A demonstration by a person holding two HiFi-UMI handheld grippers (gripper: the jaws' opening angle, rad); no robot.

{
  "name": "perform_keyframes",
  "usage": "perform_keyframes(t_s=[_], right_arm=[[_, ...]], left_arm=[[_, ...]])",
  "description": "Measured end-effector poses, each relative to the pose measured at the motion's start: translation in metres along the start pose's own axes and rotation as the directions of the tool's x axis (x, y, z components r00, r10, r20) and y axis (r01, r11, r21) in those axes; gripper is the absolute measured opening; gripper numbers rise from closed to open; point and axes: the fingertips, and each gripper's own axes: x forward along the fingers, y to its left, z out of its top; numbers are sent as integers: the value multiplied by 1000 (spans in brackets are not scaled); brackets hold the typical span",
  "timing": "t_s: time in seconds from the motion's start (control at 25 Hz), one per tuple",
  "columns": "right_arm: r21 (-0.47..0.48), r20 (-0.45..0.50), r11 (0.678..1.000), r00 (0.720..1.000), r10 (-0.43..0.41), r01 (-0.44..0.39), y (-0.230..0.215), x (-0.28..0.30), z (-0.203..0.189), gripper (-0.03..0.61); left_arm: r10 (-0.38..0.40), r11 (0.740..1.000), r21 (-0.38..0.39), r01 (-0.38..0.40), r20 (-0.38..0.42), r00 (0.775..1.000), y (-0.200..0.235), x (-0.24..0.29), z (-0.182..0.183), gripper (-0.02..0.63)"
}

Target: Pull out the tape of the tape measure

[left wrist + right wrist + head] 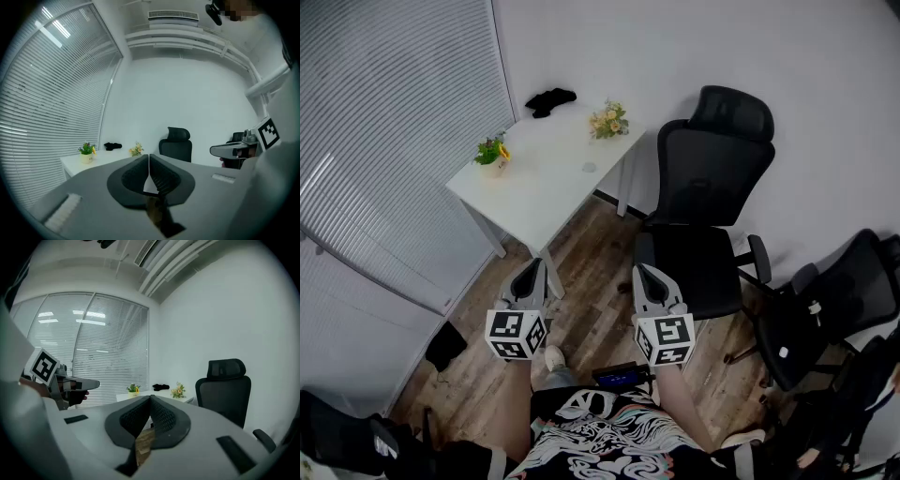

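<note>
Both grippers are held side by side in the air over the wooden floor, well short of the white table (546,187). My left gripper (531,268) is shut with nothing between its jaws, which meet tip to tip in the left gripper view (149,157). My right gripper (643,272) is likewise shut and empty (151,398). A small pale round object (589,167) lies on the table's right half; it is too small to tell if it is the tape measure. Each gripper view shows the other gripper off to its side.
On the table stand a potted green plant (493,155), a small bunch of flowers (608,120) and a black item (550,100) at the far corner. A black office chair (705,202) stands right of the table, more chairs (834,300) at far right. Blinds (384,141) line the left wall.
</note>
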Motion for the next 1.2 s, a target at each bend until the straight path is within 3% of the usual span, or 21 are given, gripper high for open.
perform_keyframes(t_s=[0.36,0.56,0.76,1.0,1.2], right_arm=[[7,6,1000,1000,3,-3,-3,-3,0,0],[47,34,999,999,24,-25,-4,-7,2,2],[47,27,999,1000,15,-16,-13,1,-1,2],[43,-7,999,1000,11,-11,-36,34,-13,2],[-51,-79,998,996,38,-42,-59,101,-32,2]], left_arm=[[-15,1000,-9,15,2,1000,-7,1,3,6],[-34,992,-120,39,49,998,-9,3,16,92],[-21,994,-105,25,39,999,-2,16,13,107],[1,993,-114,-1,4,1000,15,63,-2,109],[2,991,-135,-5,-23,1000,43,135,-19,109]])
